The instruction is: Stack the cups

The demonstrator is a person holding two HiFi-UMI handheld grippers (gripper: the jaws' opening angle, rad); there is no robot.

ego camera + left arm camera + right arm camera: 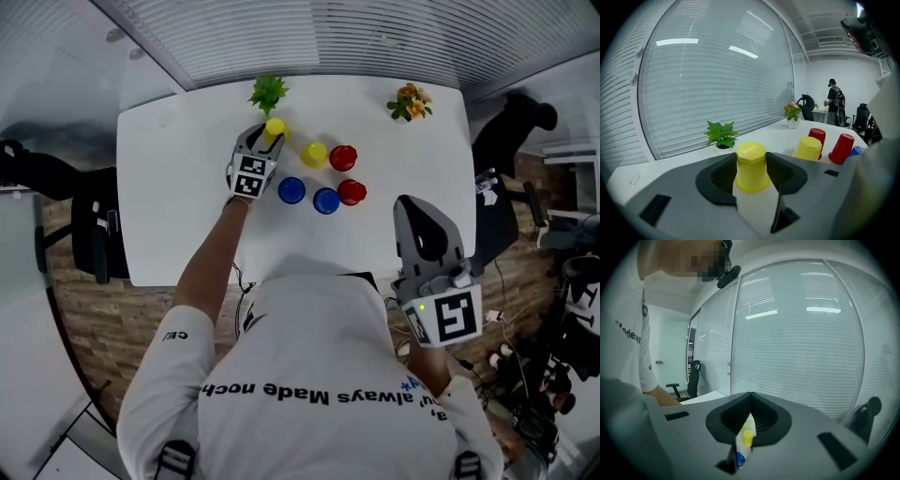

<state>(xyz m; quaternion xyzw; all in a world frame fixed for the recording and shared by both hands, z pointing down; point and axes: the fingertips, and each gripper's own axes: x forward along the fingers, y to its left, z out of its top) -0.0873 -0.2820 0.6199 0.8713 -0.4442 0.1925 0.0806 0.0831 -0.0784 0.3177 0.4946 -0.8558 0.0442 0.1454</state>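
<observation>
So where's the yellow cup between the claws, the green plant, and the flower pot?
yellow cup (751, 171): left gripper view, on its side wall.
green plant (721, 132): left gripper view, on its leaves.
flower pot (792, 123): left gripper view, on the white pot itself.

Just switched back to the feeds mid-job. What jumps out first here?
An upturned yellow cup stands between the left gripper's jaws, which touch both its sides, at the table's far edge by the green plant. To its right cluster a second yellow cup, two red cups and two blue cups. The right gripper is shut and empty, held back near the person's body.
</observation>
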